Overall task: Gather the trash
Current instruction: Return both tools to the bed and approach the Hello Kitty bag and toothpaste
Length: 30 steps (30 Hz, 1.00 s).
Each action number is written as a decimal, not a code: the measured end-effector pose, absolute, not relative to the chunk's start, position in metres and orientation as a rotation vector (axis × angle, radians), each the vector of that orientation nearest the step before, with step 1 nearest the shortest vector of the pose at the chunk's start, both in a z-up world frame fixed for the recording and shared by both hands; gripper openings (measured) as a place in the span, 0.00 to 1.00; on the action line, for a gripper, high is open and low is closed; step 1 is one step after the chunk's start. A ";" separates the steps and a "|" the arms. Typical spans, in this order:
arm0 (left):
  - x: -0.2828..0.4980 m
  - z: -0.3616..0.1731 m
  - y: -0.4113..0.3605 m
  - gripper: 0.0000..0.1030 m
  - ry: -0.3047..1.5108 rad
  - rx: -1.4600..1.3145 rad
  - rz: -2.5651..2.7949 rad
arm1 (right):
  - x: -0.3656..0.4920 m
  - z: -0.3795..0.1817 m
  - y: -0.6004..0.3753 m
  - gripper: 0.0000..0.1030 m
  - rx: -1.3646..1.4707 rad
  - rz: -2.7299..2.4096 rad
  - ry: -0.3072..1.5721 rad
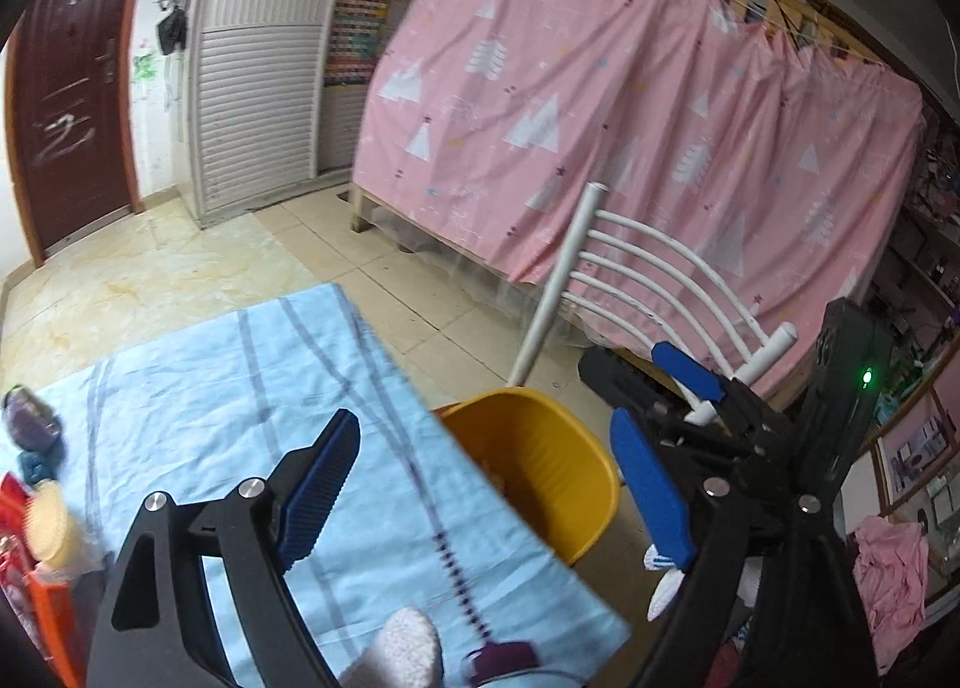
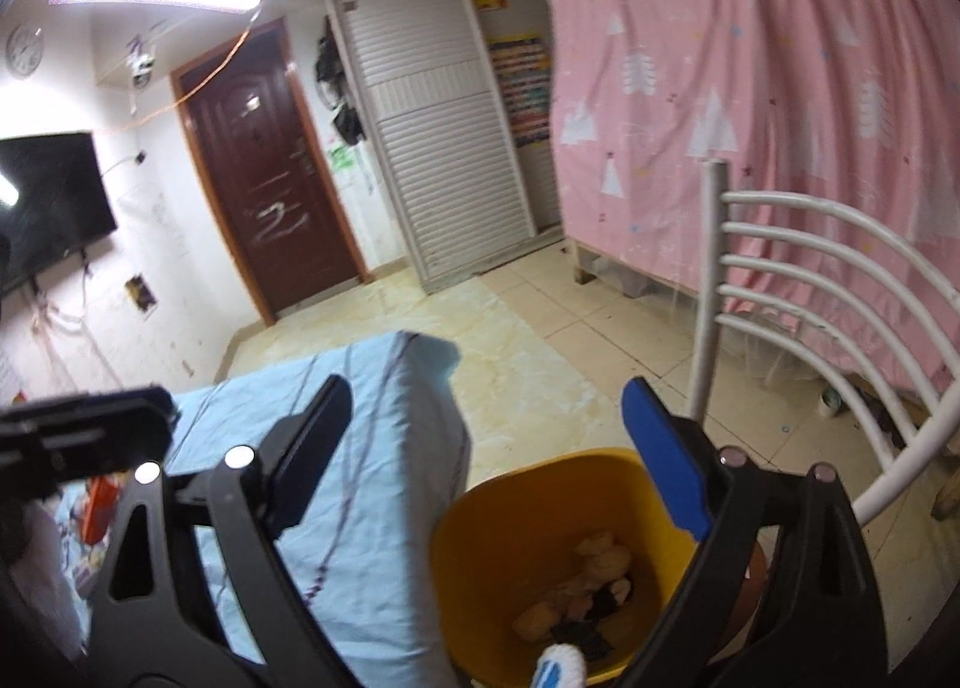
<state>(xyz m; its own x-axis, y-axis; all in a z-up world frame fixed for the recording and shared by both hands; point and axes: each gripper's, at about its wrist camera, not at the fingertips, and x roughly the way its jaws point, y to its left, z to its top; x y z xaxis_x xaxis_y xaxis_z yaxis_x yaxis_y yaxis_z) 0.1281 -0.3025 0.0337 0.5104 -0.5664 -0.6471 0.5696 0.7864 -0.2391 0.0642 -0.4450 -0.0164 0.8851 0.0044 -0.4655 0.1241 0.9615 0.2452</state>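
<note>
Both hand-held grippers, left [image 1: 486, 484] and right [image 2: 492, 454], are hanging spread and empty over the yellow bin [image 2: 480, 544]. Crumpled scraps [image 2: 591, 580] are already lying inside it. Blurred bits, possibly more trash [image 1: 36, 508], are waiting at the worktop's [image 1: 198, 388] far edge.

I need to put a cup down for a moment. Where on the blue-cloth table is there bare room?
The middle of the blue cloth is bare, from its far edge toward the yellow bin side. The near-left corner is crowded by the orange box and small items; a white fluffy item and a purple thing sit at the near edge.
</note>
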 end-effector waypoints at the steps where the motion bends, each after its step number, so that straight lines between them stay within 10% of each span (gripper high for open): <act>1: 0.127 0.035 -0.291 0.75 0.772 0.004 -0.663 | 0.066 -0.018 -0.437 0.85 0.270 -0.042 0.492; 30: 0.119 0.007 -0.014 0.87 0.762 -0.124 -0.211 | 0.079 -0.044 -0.193 0.91 0.060 0.524 0.756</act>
